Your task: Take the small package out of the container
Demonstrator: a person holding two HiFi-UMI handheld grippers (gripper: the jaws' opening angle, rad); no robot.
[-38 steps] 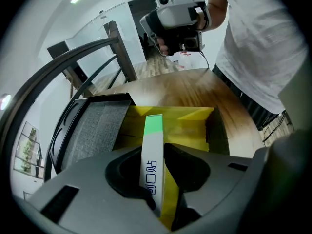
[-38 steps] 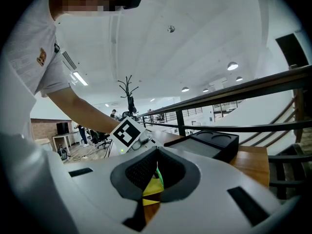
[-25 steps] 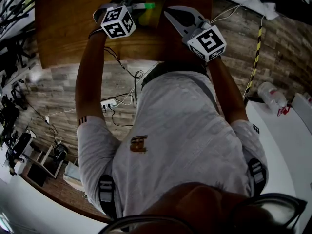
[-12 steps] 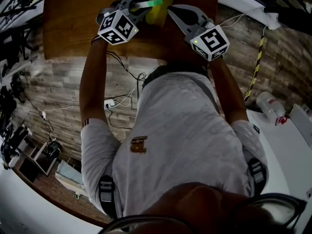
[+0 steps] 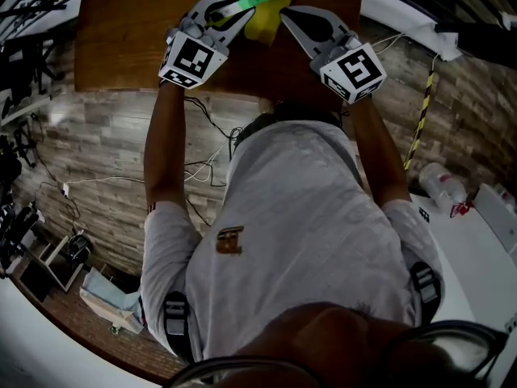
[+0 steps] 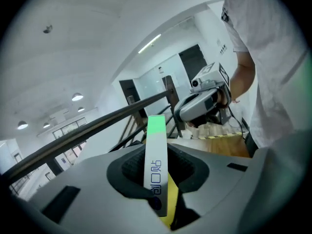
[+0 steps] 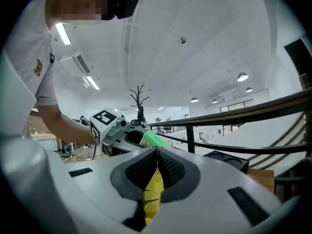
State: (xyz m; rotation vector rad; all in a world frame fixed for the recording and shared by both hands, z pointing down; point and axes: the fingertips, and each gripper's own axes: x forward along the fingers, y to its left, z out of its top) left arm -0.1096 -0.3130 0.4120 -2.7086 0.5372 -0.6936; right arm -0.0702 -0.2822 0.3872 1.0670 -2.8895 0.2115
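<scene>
From the head view I see the wooden worktop (image 5: 129, 39) across the top, with both grippers over it and close together. My left gripper (image 5: 233, 13) has its jaws clamped on the small package (image 6: 157, 155), a white strip whose green end sticks out past the jaws. My right gripper (image 5: 289, 16) has its jaws pressed together on the edge of the yellow container (image 7: 153, 189). The package's lower end lies against the yellow; whether it is clear of it I cannot tell.
</scene>
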